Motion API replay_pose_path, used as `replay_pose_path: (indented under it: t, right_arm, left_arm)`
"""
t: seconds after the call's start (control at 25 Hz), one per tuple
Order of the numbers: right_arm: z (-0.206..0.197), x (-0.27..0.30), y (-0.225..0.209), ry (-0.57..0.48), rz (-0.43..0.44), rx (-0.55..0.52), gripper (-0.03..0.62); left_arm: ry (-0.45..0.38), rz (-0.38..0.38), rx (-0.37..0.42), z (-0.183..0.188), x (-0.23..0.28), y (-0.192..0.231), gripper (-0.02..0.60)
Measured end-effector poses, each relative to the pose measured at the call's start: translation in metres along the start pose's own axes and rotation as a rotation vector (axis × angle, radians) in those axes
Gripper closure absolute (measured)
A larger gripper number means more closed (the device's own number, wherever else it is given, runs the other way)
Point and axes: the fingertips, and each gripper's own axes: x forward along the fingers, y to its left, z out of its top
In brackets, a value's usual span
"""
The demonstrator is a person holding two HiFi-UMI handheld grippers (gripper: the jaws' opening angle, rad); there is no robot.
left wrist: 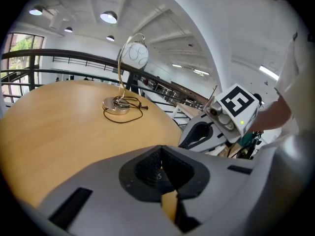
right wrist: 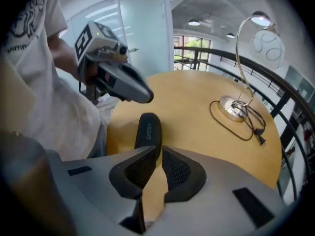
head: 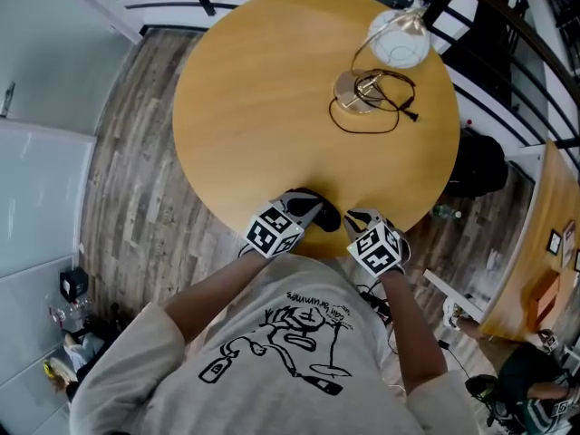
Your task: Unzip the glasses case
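A black glasses case lies shut at the near edge of the round wooden table, right in front of me. In the right gripper view the case lies lengthwise just beyond my right gripper, whose pads stand almost together with nothing between them. My left gripper hovers over the case's far end, its jaws closed to a point. In the left gripper view the pads meet, and a strip of the case shows under them. The right gripper sits just right of the case.
A desk lamp with a round base and a loose black cord stands at the table's far right. A black railing and a wooden floor surround the table. My white T-shirt fills the bottom of the head view.
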Motion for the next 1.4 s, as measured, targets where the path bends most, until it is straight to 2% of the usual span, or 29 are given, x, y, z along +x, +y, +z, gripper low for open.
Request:
replay_pose_path:
  t: [0.2, 0.4, 0.76, 1.16, 1.4]
  right_arm:
    - [-0.048, 0.039, 0.022, 0.134, 0.083, -0.027, 0.565]
    - [-0.072, 0.062, 0.033, 0.217, 0.109, -0.058, 0.537]
    - [-0.077, 0.085, 0.034, 0.215, 0.081, -0.071, 0.529]
    - [-0.079, 0.086, 0.032, 0.215, 0.114, -0.048, 0.556]
    - [-0.08, 0.085, 0.025, 0.25, 0.094, -0.126, 0.56]
  left_arm:
    - [0.107, -0.012, -0.003, -0.037, 0.027, 0.007, 0.574]
    - [0.176, -0.006, -0.004, -0.06, 0.045, 0.012, 0.574]
    - [0.218, -0.005, 0.025, -0.07, 0.056, 0.014, 0.574]
    - [0.235, -0.038, 0.032, -0.074, 0.055, 0.013, 0.574]
    - [0.244, -0.055, 0.044, -0.074, 0.055, 0.012, 0.574]
